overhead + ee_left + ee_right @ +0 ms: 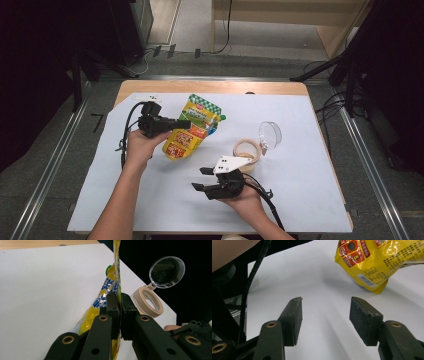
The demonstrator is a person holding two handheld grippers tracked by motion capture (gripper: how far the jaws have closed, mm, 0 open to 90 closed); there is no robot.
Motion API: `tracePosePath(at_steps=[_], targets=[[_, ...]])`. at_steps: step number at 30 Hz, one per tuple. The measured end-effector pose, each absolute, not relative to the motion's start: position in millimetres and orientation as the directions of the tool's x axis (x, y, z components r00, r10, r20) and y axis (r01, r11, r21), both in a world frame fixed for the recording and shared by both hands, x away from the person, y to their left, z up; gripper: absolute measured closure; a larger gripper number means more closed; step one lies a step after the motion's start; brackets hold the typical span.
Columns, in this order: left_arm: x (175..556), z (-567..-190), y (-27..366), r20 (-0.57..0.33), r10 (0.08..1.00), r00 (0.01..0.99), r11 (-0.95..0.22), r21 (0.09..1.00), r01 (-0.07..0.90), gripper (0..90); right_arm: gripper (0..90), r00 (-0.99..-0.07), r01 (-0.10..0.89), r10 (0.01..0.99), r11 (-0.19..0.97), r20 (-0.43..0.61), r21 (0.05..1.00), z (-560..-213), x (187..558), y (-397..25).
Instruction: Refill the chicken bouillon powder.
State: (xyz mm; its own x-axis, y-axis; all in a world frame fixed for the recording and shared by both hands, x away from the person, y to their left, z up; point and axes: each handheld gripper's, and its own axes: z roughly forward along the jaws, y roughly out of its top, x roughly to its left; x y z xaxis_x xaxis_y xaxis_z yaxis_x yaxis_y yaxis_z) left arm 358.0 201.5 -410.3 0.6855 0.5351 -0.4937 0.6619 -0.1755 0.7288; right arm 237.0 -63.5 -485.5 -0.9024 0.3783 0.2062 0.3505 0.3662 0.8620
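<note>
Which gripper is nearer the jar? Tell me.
Right. The right gripper is open just in front of the jar; the left gripper is farther, clamped on the yellow pouch.

Bright even overhead light, soft shadows — dark surroundings

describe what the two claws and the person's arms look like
Both are black two-jaw tools with flat dark pads and brass-coloured pivot rivets. The left claw trails a black cable looping beside the wrist. The right claw carries a pale three-cornered plate on top and a ribbed black cable running back past the hand. Both forearms are bare, with no sleeves or gloves visible.
</note>
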Motion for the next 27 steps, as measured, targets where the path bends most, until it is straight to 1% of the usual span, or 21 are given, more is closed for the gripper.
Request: tracePosePath(at_steps=[3,10,21,27], targets=[[354,-410,206,-0.500,0.531,0.684,-0.177,0.724,0.667,87.8,45.1,-0.903,0.347,0.379,0.361,0.204,0.865,-484,238,-64],[343,-409,214,-0.485,0.538,0.689,-0.192,0.725,0.661,86.7,45.4,-0.899,0.351,0.387,0.359,0.204,0.865,-483,240,-66],[318,-412,237,-0.494,0.548,0.675,-0.177,0.720,0.671,84.5,45.4,-0.904,0.343,0.378,0.362,0.200,0.867,-481,241,-64],[311,-408,240,-0.456,0.557,0.694,-0.198,0.739,0.644,77.4,45.5,-0.904,0.341,0.379,0.362,0.197,0.868,-480,241,-63]])
